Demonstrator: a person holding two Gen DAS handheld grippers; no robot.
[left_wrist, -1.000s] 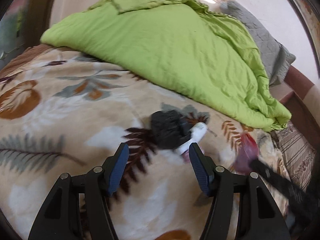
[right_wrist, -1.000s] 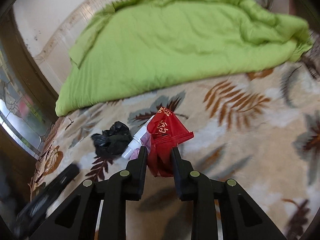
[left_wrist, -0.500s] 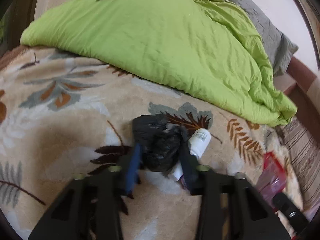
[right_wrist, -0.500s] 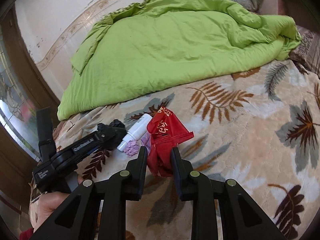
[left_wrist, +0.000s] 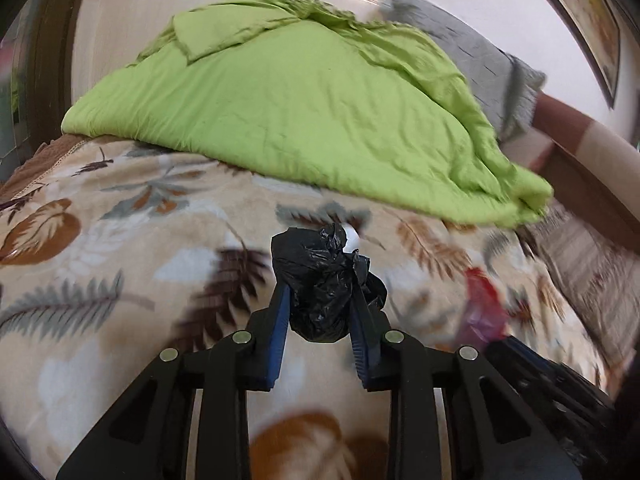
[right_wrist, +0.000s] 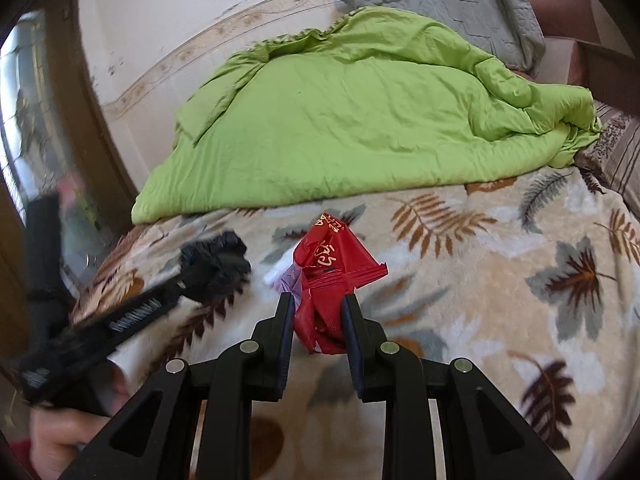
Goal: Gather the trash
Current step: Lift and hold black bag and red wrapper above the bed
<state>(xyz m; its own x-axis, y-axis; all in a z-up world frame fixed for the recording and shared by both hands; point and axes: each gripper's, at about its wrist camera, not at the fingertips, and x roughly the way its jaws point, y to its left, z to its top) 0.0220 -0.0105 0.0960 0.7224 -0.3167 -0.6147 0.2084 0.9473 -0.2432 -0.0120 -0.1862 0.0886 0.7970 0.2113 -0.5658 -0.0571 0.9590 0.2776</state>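
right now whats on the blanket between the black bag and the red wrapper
In the right wrist view, a white bottle and a crumpled purple scrap lie between the black bag and the red wrapper.

Quilt [right_wrist: 360, 120] lies heaped across the far half of the bed [right_wrist: 500, 272], pillow [right_wrist: 452, 4] behind it at the wall. A small bottle [right_wrist: 276, 272] lies on the blanket before the quilt, left of centre.

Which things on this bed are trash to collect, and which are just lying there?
Trash:
black plastic bag, in the left gripper
red wrapper, in the right gripper
white bottle

Just lying there:
green quilt
grey pillow
leaf-print blanket
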